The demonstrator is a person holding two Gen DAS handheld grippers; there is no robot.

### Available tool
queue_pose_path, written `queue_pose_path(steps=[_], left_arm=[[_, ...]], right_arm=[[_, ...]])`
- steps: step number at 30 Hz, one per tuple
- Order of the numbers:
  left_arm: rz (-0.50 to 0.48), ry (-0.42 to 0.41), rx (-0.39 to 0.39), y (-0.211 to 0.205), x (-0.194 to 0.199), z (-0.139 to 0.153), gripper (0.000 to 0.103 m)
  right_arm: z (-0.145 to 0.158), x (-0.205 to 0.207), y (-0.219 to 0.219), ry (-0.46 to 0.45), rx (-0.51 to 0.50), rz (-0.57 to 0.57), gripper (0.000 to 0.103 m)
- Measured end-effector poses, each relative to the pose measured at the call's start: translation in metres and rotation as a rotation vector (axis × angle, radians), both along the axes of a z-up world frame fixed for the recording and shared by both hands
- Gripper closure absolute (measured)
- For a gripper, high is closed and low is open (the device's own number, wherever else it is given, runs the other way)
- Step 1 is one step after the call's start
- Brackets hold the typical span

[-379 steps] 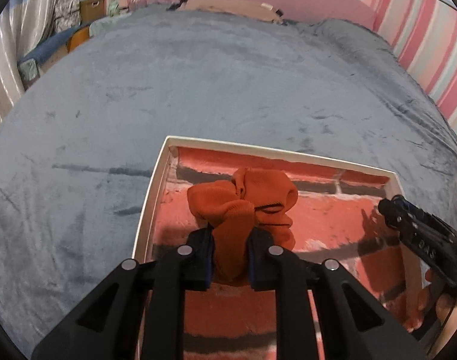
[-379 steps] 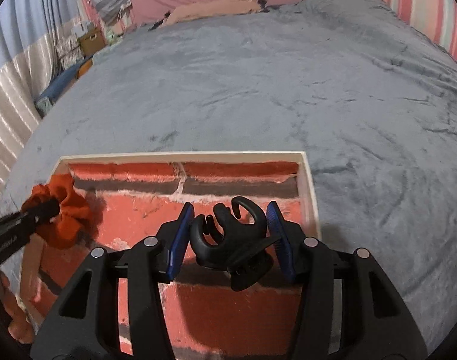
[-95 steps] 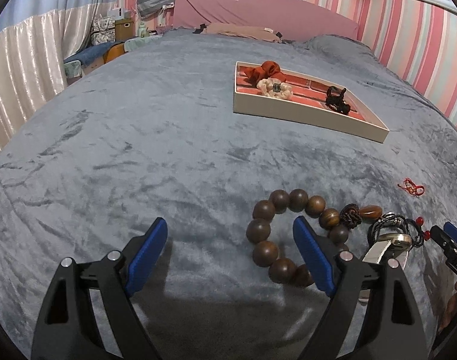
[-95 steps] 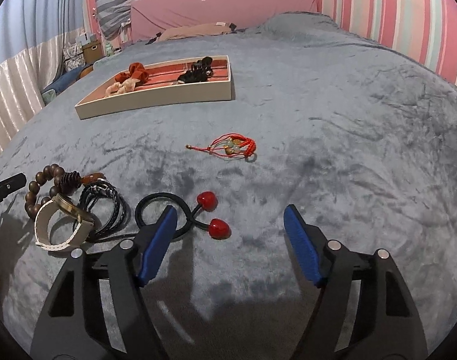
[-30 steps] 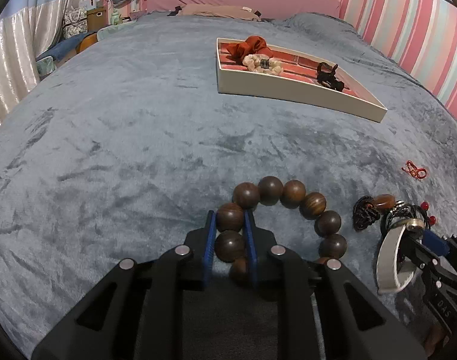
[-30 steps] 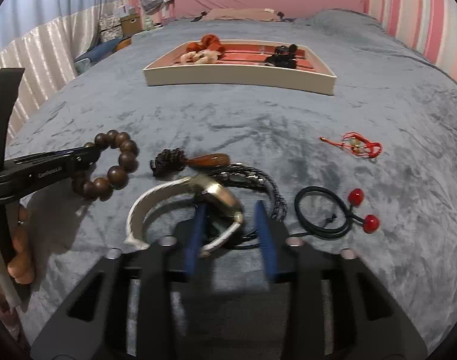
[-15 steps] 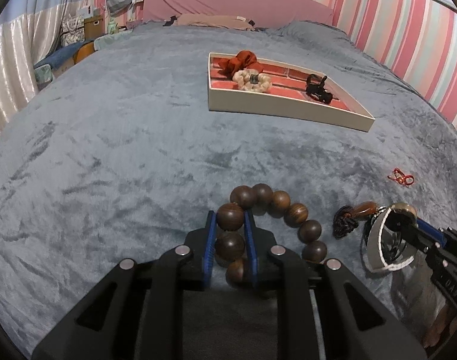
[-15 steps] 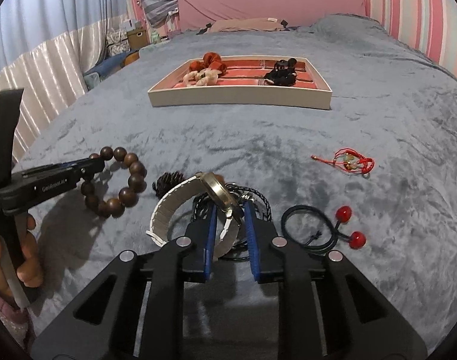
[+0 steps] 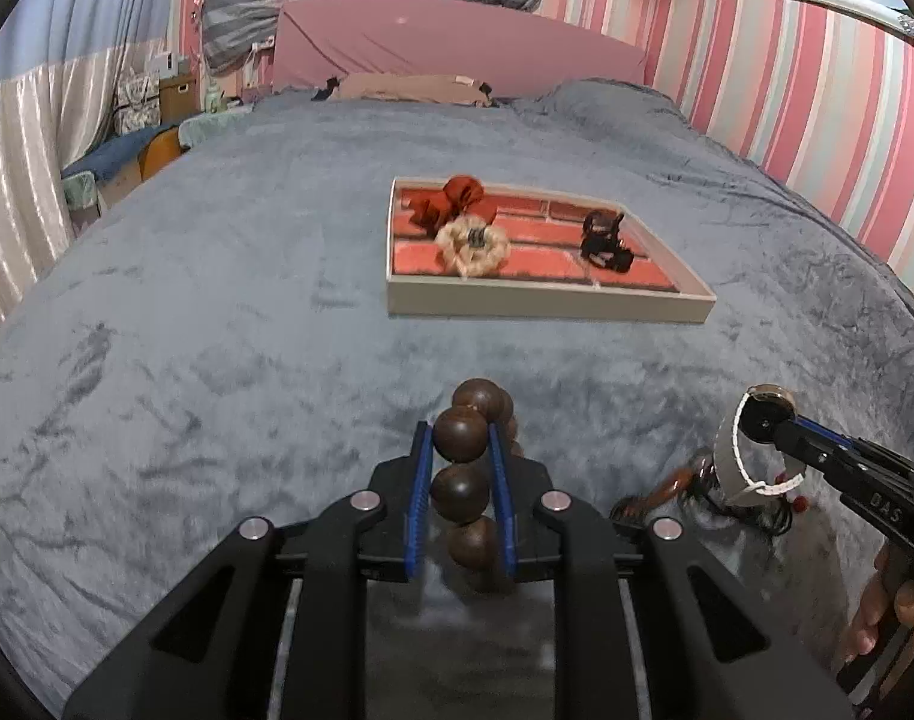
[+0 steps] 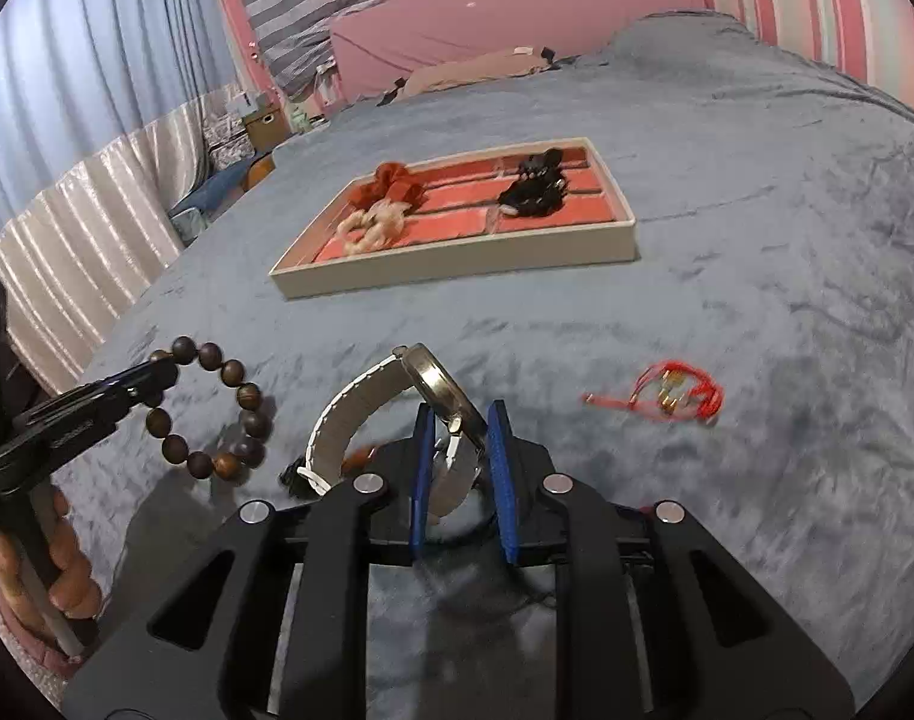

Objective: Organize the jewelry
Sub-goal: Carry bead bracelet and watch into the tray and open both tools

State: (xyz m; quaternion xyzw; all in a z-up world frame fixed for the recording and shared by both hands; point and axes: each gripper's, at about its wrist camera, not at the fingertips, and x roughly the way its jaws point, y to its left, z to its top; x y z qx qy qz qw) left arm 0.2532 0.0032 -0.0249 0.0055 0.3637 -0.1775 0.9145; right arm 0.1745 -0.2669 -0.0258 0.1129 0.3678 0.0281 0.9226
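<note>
The bead bracelet is clamped between the blue pads of the left gripper and lifted off the bed. The watch is gripped in the right gripper, raised near the bed's near edge. The tray sits mid-bed; a red cord lies between.

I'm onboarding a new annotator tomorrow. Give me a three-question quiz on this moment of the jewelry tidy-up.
1. True or false: the left claw is shut on the wooden bead bracelet.
2. What does the right claw hold? A) red string bracelet B) white-strap watch C) black hair clip
3. Fill in: the orange scrunchie lies in the ___.

Key:
1. True.
2. B, the white-strap watch; the red string bracelet lies on the blanket.
3. Tray.
</note>
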Motion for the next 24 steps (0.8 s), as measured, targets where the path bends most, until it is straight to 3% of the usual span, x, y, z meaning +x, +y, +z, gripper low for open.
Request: queue_pose_path(steps=[18, 24], left_arm=[[-0.042, -0.070, 0.008, -0.047, 0.054, 0.038, 0.084], [-0.049, -0.075, 0.005, -0.073, 0.091, 0.045, 0.084]], right_arm=[[0.010, 0.082, -0.051, -0.022, -0.047, -0.077, 0.084], [0.020, 0.120, -0.064, -0.043, -0.073, -0.096, 0.084]])
